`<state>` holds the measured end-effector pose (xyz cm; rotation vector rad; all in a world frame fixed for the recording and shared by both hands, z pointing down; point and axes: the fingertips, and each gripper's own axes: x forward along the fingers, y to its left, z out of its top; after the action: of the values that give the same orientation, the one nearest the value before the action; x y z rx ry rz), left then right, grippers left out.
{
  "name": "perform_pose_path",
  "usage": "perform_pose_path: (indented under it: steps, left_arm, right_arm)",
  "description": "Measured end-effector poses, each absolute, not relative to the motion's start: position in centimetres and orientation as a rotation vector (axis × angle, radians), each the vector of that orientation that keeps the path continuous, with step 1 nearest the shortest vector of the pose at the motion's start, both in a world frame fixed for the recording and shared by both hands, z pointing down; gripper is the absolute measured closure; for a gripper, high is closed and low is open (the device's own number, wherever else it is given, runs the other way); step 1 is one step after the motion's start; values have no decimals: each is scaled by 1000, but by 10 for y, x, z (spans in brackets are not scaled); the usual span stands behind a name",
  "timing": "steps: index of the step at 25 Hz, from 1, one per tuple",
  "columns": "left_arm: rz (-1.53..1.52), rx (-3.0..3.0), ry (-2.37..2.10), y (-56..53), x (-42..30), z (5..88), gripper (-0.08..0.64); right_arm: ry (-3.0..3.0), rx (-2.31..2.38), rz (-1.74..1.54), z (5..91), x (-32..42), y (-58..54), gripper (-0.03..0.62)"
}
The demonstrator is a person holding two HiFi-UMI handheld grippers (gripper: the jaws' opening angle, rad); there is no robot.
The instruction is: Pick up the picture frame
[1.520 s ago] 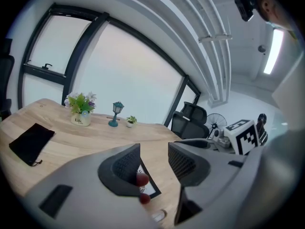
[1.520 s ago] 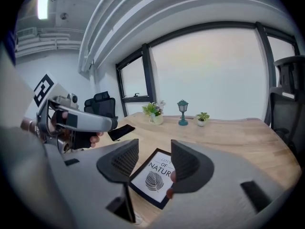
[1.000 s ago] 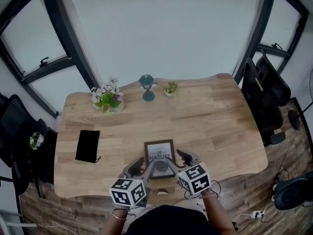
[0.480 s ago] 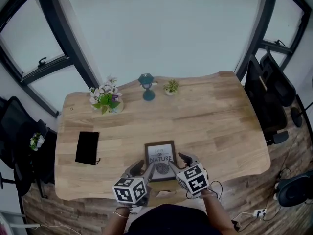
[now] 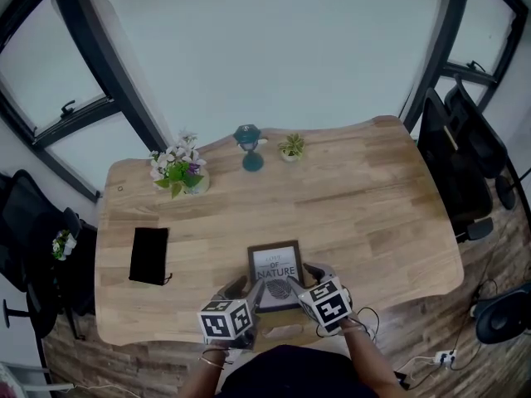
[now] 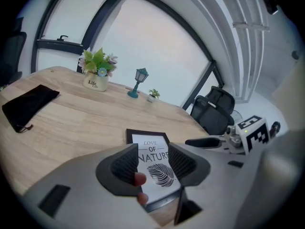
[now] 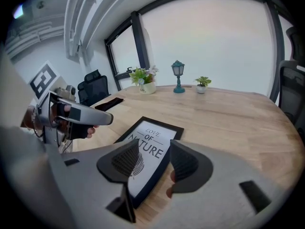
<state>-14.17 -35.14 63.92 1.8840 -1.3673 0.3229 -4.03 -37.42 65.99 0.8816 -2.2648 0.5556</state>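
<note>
While black rectangular picture frame (image 5: 275, 264) lies on wooden bench (image 5: 365, 206), left gripper (image 6: 152, 157) and right gripper (image 7: 155, 157) fingers hover wide, empty; approach step; next, straddle frame edge

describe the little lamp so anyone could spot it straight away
Look along the far edge of the wooden table. Between the flower pot and a tiny potted plant stands the lamp: the only teal thing, a miniature street lantern on a post.
</note>
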Motion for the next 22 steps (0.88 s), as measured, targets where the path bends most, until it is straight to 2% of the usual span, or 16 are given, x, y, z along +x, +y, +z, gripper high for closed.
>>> perform_pose_path:
  steps: [22]
  left_arm:
    - [465,1781,-1278,-352,-141,708,384]
  right_arm:
    - [-2147,916,677,709,-35,-386,394]
